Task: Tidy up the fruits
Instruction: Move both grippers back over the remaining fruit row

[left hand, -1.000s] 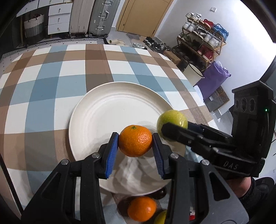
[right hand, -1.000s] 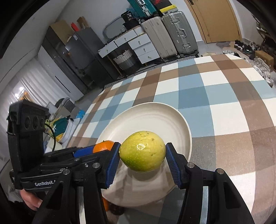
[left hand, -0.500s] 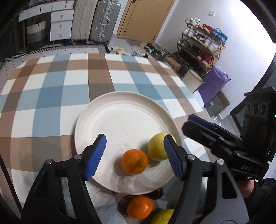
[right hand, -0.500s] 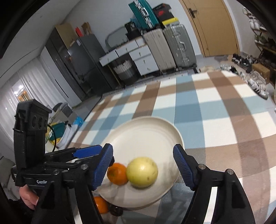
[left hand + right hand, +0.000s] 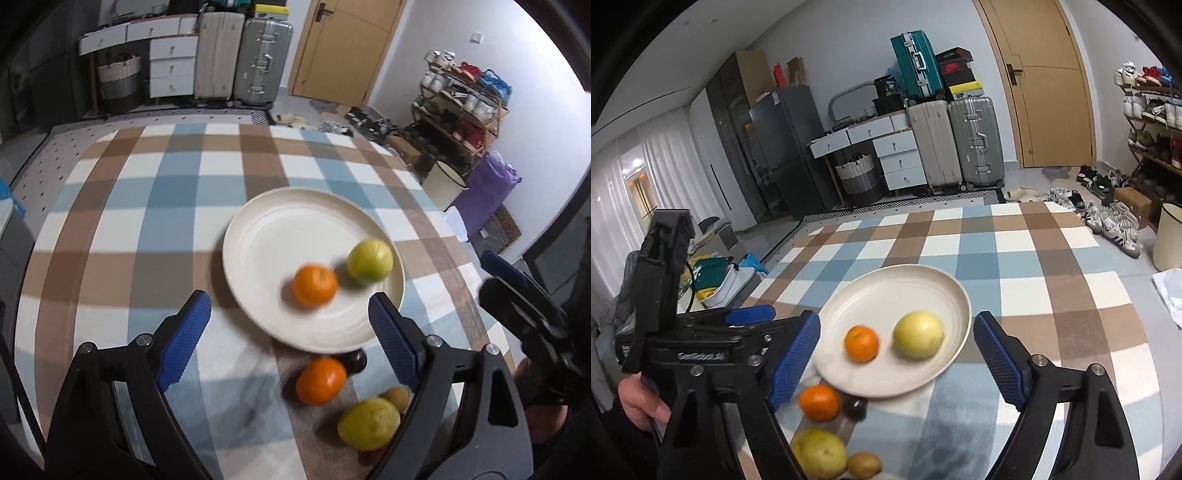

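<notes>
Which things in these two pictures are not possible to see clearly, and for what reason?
- Dark round fruit, left wrist view: half under the plate rim, kind unclear.
- Small brown fruit, left wrist view: partly behind the left gripper finger.
- Orange on plate, right wrist view: motion blur hides the peel.
- Yellow-green fruit on cloth, right wrist view: partly covered by the right gripper.

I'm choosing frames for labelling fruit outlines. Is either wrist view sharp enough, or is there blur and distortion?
Left wrist view: orange and green fruit on the plate are motion-smeared. Right wrist view: the same plate, fruit smeared, loose orange soft. Both: fisheye bending, dark corners.
</notes>
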`<state>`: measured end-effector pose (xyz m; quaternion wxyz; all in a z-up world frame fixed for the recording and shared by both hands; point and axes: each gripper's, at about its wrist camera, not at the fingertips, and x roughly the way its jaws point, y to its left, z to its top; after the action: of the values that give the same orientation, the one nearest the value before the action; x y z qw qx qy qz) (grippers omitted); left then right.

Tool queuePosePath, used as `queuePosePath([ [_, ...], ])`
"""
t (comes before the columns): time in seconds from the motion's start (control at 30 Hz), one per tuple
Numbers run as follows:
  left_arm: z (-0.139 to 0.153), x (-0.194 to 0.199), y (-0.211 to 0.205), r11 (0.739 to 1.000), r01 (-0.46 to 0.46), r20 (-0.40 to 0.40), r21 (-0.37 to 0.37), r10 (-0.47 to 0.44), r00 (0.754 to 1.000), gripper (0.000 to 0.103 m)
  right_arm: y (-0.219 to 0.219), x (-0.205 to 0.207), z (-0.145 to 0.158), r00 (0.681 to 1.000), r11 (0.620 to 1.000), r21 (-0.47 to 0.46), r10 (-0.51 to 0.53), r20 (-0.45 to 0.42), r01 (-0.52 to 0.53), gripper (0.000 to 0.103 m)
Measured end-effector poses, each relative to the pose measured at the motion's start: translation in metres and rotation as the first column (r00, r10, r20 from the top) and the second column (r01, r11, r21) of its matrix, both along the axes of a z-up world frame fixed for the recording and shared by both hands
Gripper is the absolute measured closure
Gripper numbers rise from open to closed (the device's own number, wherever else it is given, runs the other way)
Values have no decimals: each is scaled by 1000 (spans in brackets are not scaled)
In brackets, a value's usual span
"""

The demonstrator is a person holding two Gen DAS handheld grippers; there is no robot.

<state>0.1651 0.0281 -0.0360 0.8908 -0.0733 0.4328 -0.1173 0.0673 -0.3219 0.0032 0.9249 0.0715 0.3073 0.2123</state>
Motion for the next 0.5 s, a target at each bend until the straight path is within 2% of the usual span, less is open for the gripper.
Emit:
queuePosePath([
  [0.1,1,-17,4,999,-47,-2,27,47,999,17,2,-16,0,1000,1000,-1,21,7,-21,10],
  [0.2,2,-35,7,987,-121,17,104,120,993,15,6,-31,-1,999,999,-18,49,3,-49,10],
  [0.3,3,-47,10,981,-151,33,122,148,988,2,8,-41,-5,998,998,-2,63,-22,-63,10],
  [0.5,11,-71,11,973,-176,80,151,165,983,1,17,-61,-10,995,995,-17,96,-34,-97,10],
])
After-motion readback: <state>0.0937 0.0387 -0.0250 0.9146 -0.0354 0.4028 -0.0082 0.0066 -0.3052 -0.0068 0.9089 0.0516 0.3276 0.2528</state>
